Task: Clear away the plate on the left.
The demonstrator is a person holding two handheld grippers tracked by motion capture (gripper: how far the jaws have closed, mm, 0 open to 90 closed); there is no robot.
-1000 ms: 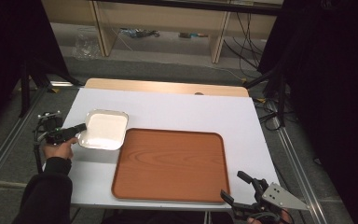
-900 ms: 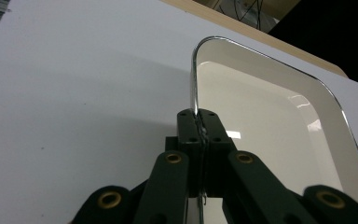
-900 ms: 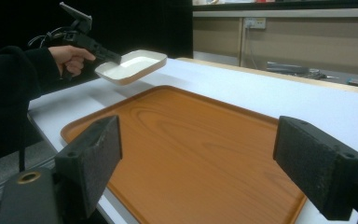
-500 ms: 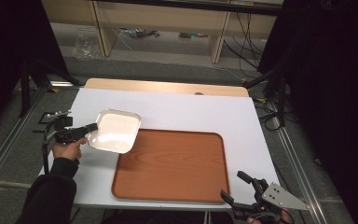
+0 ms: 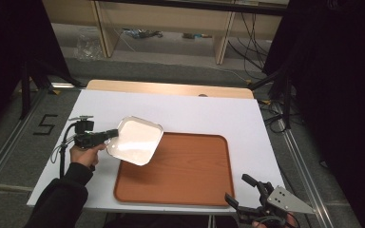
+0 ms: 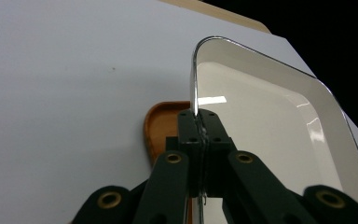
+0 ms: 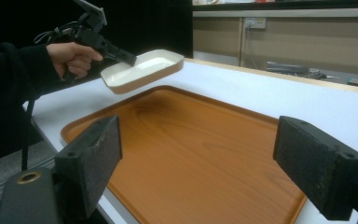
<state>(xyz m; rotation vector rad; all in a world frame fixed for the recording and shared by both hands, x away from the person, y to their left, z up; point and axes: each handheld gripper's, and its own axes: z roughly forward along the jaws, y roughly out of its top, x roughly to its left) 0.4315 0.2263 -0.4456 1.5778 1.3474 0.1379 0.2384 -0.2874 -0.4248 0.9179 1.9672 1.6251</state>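
Nearest me, the right gripper is sitting at the desk's front edge with its jaws spread, gripping nothing. Beyond it, the left gripper is pinching the rim of the white dish, holding it in the air over the wooden tray's left corner. The dish is looking stiff, glossy and probably slippery, so that thin rim hold may be letting it tip. Its underside is hidden.

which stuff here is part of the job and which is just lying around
In the job: white dish, clamped by its rim in the left gripper and held above the table; brown tray; right gripper, open at the tray's near corner.

Lying about: cables, plastic bag on the floor.
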